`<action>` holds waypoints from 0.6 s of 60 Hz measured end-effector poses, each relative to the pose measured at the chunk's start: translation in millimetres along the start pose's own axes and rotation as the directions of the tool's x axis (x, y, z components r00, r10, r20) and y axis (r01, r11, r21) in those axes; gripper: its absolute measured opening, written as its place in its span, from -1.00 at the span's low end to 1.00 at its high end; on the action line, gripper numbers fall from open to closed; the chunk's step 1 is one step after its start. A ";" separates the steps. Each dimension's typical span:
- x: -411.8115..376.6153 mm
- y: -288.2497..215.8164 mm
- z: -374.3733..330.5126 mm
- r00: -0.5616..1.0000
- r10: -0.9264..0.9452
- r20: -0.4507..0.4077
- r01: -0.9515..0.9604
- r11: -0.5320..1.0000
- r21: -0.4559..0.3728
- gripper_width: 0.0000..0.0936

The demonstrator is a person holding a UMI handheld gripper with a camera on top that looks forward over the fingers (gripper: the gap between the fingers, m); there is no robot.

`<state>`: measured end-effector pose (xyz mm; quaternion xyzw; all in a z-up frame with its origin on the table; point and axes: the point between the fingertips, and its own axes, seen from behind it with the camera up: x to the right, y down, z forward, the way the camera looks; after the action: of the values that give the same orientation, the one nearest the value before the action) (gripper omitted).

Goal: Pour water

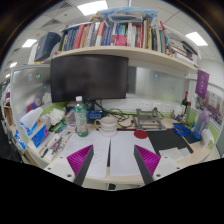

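Two fingers of the gripper (pixel 113 160) stand wide apart with nothing between them but bare desk (pixel 115 150), their pink pads (pixel 80 158) facing each other. A bottle (pixel 80 115) with a green cap stands upright toward the desk's back left, well beyond the fingers, below the dark monitor (pixel 90 75). A white bowl (pixel 108 124) sits just to its right, probably the vessel to fill. The step in hand looks like the reach: keep the fingers spread, steer left, and close on the bottle's middle, below the cap, so it stays level when lifted.
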<state>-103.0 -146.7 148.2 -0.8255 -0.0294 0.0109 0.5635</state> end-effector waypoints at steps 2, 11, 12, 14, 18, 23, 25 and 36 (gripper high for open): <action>-13.8 -1.2 9.3 1.000 -0.014 0.025 0.014 1.000 0.008 0.82; -87.4 -10.2 63.4 0.992 -0.022 0.127 0.018 0.999 0.036 0.82; -95.5 -11.8 71.7 0.991 -0.018 0.134 0.013 0.999 0.040 0.82; -111.0 -15.3 88.7 0.989 -0.010 0.147 0.003 0.999 0.045 0.83; -133.6 -22.8 123.5 0.988 -0.003 0.155 -0.005 0.999 0.052 0.83; -155.5 -34.5 165.8 0.989 0.011 0.150 -0.020 0.998 0.060 0.83; -162.0 -38.5 183.4 0.990 0.005 0.142 -0.015 0.998 0.067 0.82; -173.3 -50.6 259.4 0.997 0.024 0.072 -0.030 0.997 0.076 0.81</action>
<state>-291.0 102.4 98.1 -0.8025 -0.0377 0.0489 0.5935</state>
